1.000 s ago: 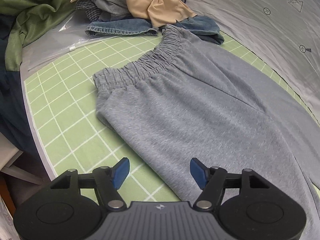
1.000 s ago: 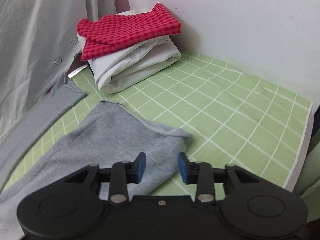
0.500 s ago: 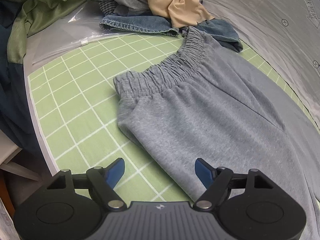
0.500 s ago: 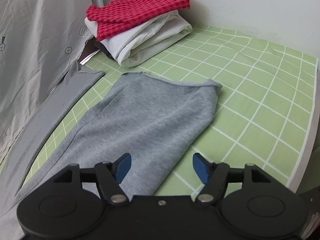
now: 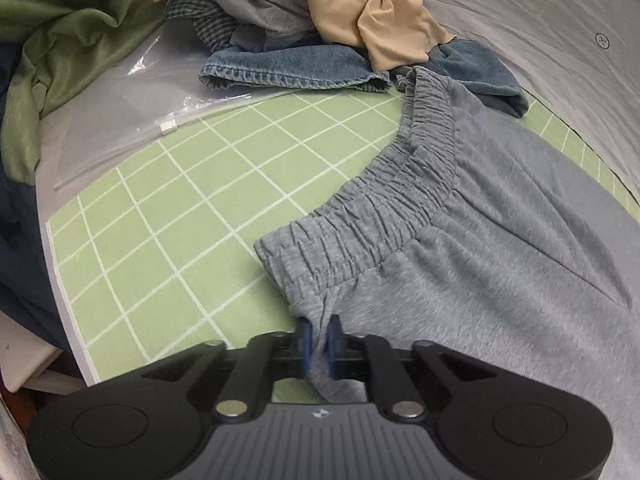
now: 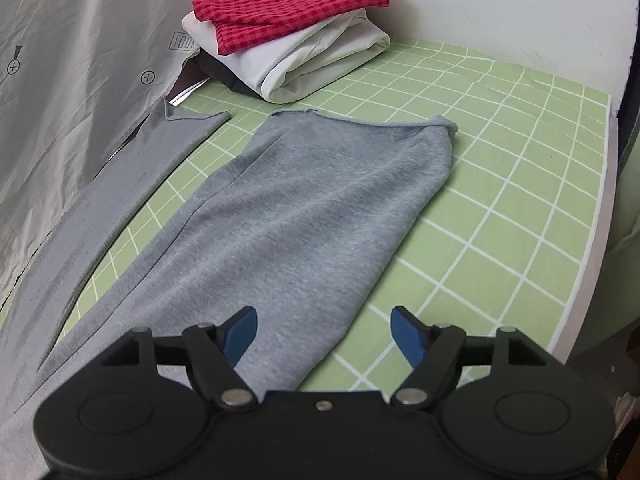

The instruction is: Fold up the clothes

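Grey sweatpants (image 5: 500, 264) lie flat on the green grid mat (image 5: 180, 208), elastic waistband toward the far left. My left gripper (image 5: 318, 346) is shut on the near edge of the pants just below the waistband corner, with fabric bunched between the blue pads. In the right wrist view the near pant leg (image 6: 304, 220) stretches away over the mat (image 6: 500, 200) to its cuff, and the other leg (image 6: 132, 184) lies to the left. My right gripper (image 6: 324, 330) is open and empty, low over the near leg's edge.
A heap of unfolded clothes (image 5: 320, 20), denim, beige and checked, sits behind the waistband. Green fabric (image 5: 60, 40) and a clear plastic bag (image 5: 132, 120) lie at the left. A folded stack, red checked on white (image 6: 292, 36), stands at the mat's far end by the wall.
My left gripper has moved forward and closed on the pants' edge near the waistband. My right gripper opened wide and drew back along the leg, which now lies flatter.
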The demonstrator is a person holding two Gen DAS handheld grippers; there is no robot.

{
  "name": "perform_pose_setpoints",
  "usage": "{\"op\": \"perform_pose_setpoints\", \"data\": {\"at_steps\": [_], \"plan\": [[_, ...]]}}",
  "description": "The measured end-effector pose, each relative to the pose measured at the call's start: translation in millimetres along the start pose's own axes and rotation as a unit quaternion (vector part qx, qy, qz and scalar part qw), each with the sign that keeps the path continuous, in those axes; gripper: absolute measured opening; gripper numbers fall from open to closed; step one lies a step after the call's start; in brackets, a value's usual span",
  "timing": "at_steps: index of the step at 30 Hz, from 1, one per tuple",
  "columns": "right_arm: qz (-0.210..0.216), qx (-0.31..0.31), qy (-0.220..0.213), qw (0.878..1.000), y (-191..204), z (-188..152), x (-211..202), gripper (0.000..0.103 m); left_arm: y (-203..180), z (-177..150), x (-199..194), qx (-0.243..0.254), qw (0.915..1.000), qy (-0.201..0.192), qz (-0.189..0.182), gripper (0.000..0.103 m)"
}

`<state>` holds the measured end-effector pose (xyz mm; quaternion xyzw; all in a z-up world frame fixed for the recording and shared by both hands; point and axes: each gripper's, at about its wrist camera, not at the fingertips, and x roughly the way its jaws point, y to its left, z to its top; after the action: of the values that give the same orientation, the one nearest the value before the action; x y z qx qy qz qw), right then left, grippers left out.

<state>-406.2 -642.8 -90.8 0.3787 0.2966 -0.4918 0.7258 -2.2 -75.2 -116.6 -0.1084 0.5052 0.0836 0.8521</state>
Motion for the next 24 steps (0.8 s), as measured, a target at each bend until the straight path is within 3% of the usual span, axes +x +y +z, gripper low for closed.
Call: {"op": "perform_pose_setpoints", "data": {"at_steps": [3,8,11,16,24], "plan": [[0.000,-0.001,0.006,1.000,13.1,-8.0,-1.9,0.075,16.8,6.0,-2.3,-0.011,0.9999,-0.006,-0.002,0.003],[-0.004,-0.017,0.009,1.000,21.1,-16.1,-5.0,0.075,64.8,24.1,-3.4,-0.059,0.9971,-0.022,0.043,0.003],[-0.013,-0.004,0.007,1.000,11.6,-15.1,-3.5,0.076,87.2,32.7,-0.9,-0.095,0.9948,-0.015,0.034,0.003],[-0.018,0.034,0.001,0.999,-6.2,-8.7,5.7,0.077,81.6,30.0,-1.0,-0.088,0.9957,-0.010,0.029,0.003],[-0.039,0.045,-0.023,0.998,-10.9,17.7,30.8,0.077,81.9,28.0,0.5,-0.108,0.9938,0.000,0.026,0.005]]}}
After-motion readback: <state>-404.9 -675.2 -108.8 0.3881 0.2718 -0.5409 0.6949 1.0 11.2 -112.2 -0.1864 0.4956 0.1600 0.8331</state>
